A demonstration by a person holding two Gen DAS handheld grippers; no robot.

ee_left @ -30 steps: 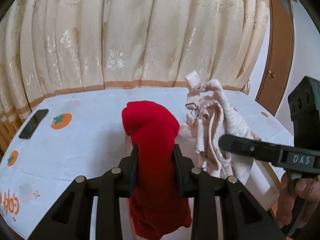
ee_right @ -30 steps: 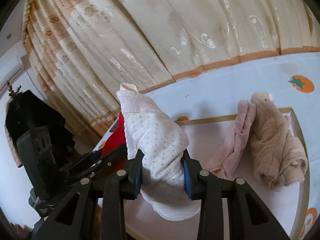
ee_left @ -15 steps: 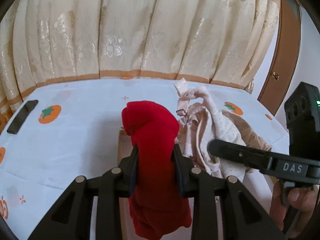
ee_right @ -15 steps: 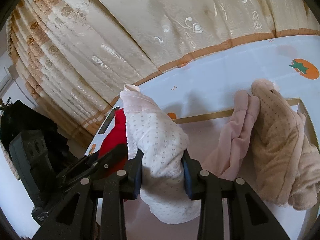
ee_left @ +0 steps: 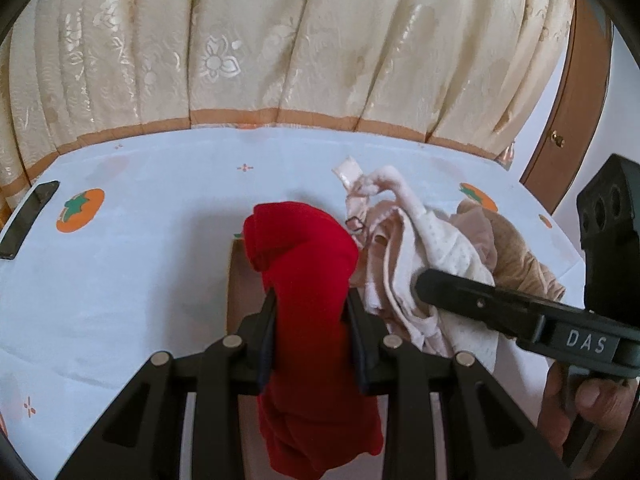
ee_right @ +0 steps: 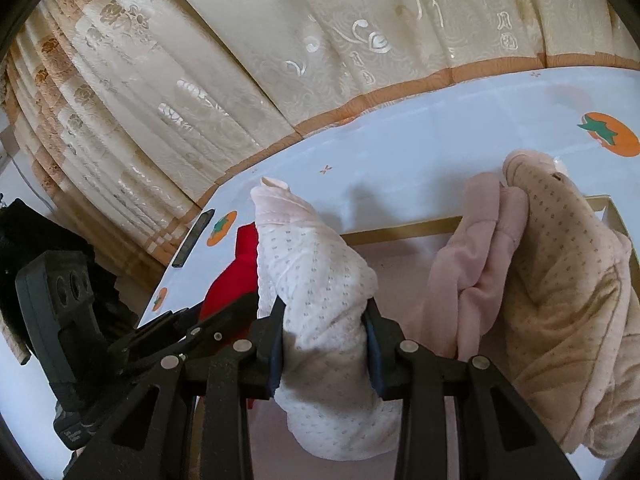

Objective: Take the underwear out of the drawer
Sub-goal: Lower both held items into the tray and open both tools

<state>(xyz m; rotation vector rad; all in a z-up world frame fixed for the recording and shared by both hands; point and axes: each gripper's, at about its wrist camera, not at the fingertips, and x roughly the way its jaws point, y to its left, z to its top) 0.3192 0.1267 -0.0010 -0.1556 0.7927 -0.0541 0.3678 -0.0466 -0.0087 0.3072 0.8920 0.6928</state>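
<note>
My left gripper (ee_left: 311,316) is shut on a rolled red underwear (ee_left: 308,264) and holds it above the drawer's left end (ee_left: 240,280). My right gripper (ee_right: 325,324) is shut on a white dotted underwear (ee_right: 316,264), held above the drawer's pale floor (ee_right: 400,256). The red piece shows at its left in the right wrist view (ee_right: 236,276). The white piece and the right gripper (ee_left: 452,292) show at the right of the left wrist view. A pink underwear (ee_right: 480,256) and a tan dotted underwear (ee_right: 568,280) lie in the drawer's right part.
The drawer sits on a white cloth with orange persimmon prints (ee_left: 80,210). A black phone (ee_left: 28,218) lies at the cloth's left edge. Cream curtains (ee_left: 280,40) hang behind. A brown door (ee_left: 568,120) stands at the right.
Both grippers keep their hold on the garments. Both views have shifted: the cloth's far edge sits lower in the left view, and the drawer's garments look larger in the right view.
</note>
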